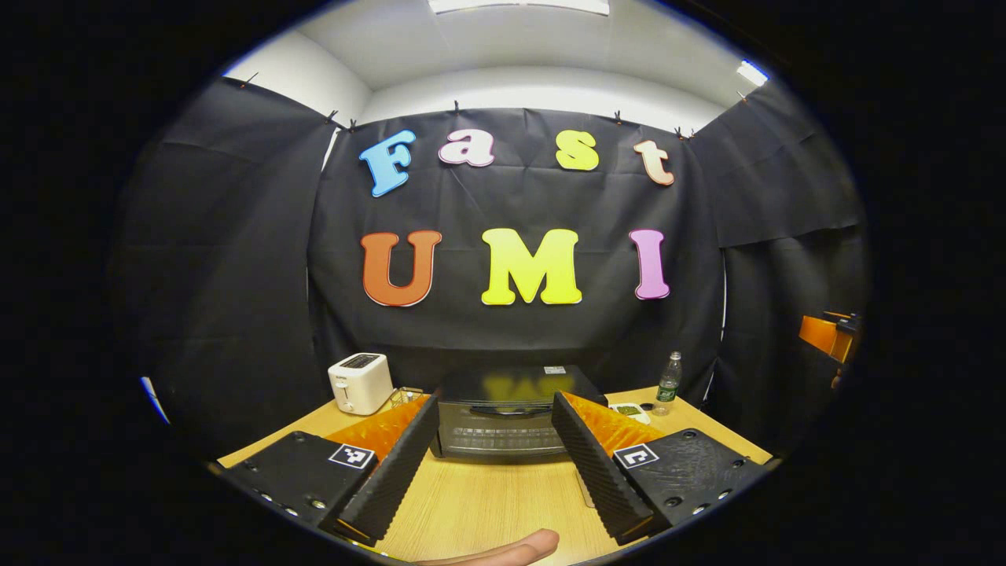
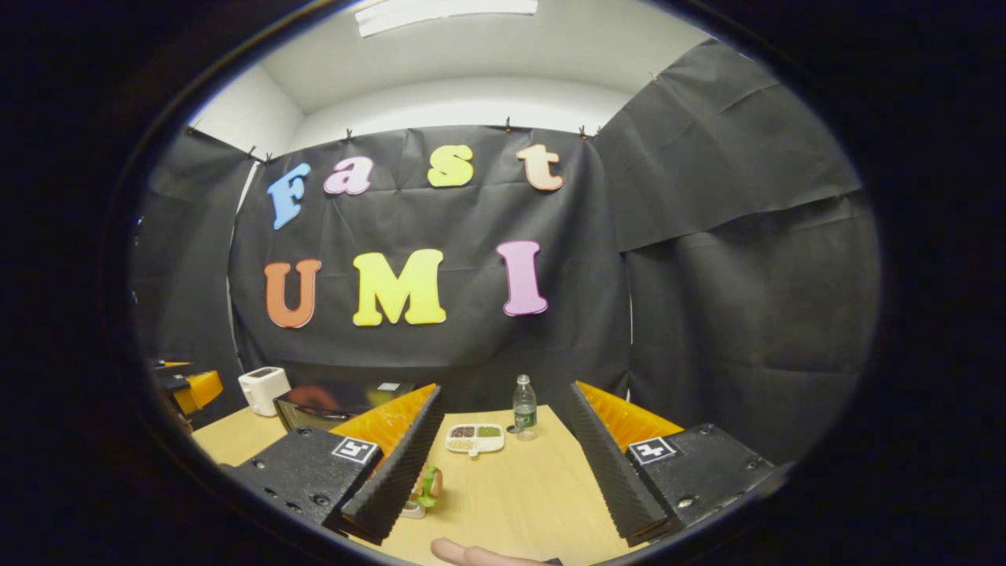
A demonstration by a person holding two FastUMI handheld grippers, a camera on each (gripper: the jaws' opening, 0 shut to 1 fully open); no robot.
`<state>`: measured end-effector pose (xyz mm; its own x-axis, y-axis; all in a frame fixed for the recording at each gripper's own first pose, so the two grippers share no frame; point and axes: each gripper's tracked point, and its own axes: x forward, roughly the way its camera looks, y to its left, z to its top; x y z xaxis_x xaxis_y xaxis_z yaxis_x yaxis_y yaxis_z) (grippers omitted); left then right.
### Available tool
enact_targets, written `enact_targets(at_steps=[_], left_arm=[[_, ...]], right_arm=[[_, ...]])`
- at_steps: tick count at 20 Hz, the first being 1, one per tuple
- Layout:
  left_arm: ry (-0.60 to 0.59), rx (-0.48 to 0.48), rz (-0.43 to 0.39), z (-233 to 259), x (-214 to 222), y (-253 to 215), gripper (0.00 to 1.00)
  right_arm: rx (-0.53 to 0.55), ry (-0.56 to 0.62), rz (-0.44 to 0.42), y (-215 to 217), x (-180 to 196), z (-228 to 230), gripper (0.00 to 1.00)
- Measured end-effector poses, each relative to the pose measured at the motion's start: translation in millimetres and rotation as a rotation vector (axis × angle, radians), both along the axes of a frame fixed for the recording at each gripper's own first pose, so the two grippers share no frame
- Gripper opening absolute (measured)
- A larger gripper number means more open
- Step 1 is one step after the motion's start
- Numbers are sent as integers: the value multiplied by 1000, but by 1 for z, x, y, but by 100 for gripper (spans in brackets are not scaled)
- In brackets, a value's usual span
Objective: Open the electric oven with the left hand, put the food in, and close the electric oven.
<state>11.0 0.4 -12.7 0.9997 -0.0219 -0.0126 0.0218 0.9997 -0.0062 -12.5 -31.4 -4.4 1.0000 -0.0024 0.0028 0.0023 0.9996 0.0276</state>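
Table: a light wooden table [image 1: 487, 503] carries everything; black cloth hangs behind it and on both sides, white ceiling with lamps above.
Electric oven: the black electric oven [image 1: 503, 413] stands at 12 o'clock of the left gripper, door closed, handle across the top of the door. In the right gripper view the electric oven [image 2: 338, 401] sits at about 10 o'clock, partly behind a finger.
Food: a burger [image 2: 427, 483] with green leaf lies on a small white dish, just beside the left finger in the right gripper view, at about 7 o'clock of centre.
Toaster: a white toaster [image 1: 360, 383] stands left of the oven, near it.
Bottle: a clear bottle [image 2: 524, 407] with green label is upright at 12 o'clock of the right gripper, a divided snack tray [image 2: 475, 439] just beside it on its left.
Left gripper: the left gripper [image 1: 495, 444] is spread wide, holds nothing, well apart from the oven.
Right gripper: the right gripper [image 2: 503, 444] is spread wide too, nothing between the fingers.
Person: a fingertip [image 1: 511, 546] shows at the lower edge, at 6 o'clock.
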Motion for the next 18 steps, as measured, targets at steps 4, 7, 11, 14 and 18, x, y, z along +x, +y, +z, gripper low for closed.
enact_targets(at_steps=[4, 7, 11, 14, 18], left_arm=[[15, 3, -20, -8, 29, -10, 95], [35, -16, -34, -17, 61, -12, 95], [85, -17, -59, -34, 119, -13, 95], [141, -2, -79, -58, 160, -21, 95], [229, -3, -96, -90, 205, -33, 95]], right_arm=[[13, -8, 14, -5, 12, -5, 100], [23, -18, 28, -5, 21, -6, 100], [34, 1, 54, -2, 33, -14, 100], [33, 5, 56, -5, 39, -16, 100], [35, 8, 37, -16, 42, -23, 100]])
